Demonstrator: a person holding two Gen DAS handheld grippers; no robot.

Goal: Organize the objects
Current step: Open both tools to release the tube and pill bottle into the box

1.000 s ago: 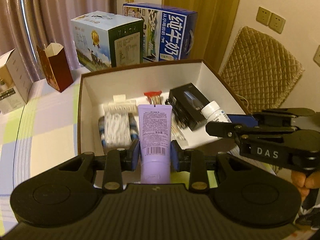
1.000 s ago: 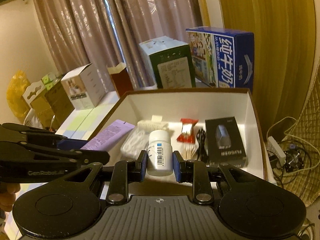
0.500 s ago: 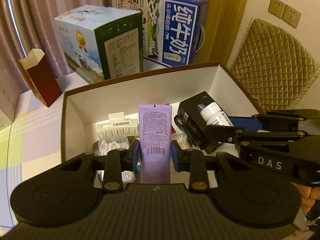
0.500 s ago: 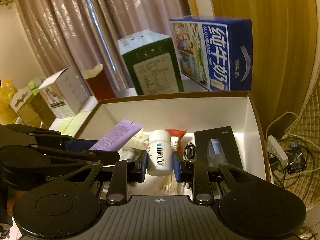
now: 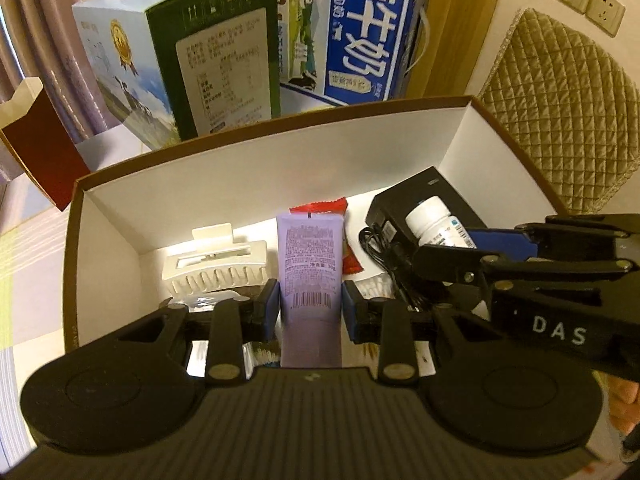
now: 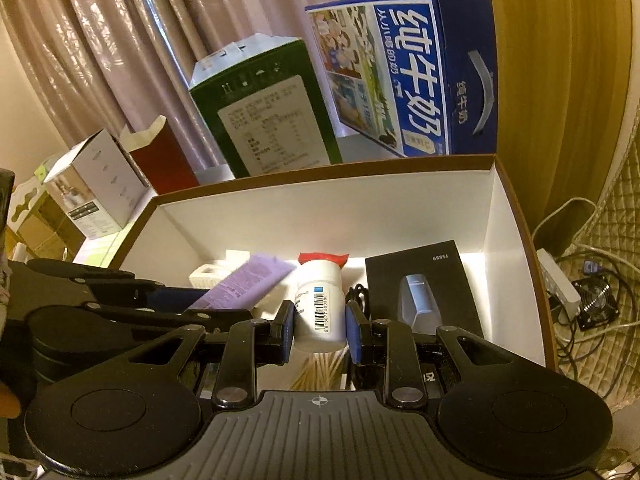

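My left gripper (image 5: 310, 306) is shut on a purple tube (image 5: 311, 264), held over the inside of a white box with a brown rim (image 5: 280, 168). My right gripper (image 6: 320, 322) is shut on a white pill bottle (image 6: 319, 304) above the same box (image 6: 328, 208). Each gripper shows in the other's view, side by side: the right one (image 5: 448, 250) with the bottle (image 5: 434, 220), the left one (image 6: 224, 305) with the tube (image 6: 248, 284). Inside the box lie a white hair clip (image 5: 216, 266), a red packet (image 5: 320, 208), a black cable (image 5: 384, 256), cotton swabs (image 6: 316, 372) and a black shaver box (image 6: 422, 288).
Behind the box stand a green and white carton (image 5: 180, 56), a blue milk carton (image 6: 408, 72), a dark red paper box (image 6: 160, 156) and a white box (image 6: 96, 188). A quilted chair back (image 5: 560, 112) is at the right; cables and a power strip (image 6: 560, 284) lie on the floor.
Both grippers have moved forward and down into the box with the tube and bottle still gripped. The cartons behind now look closer and larger.
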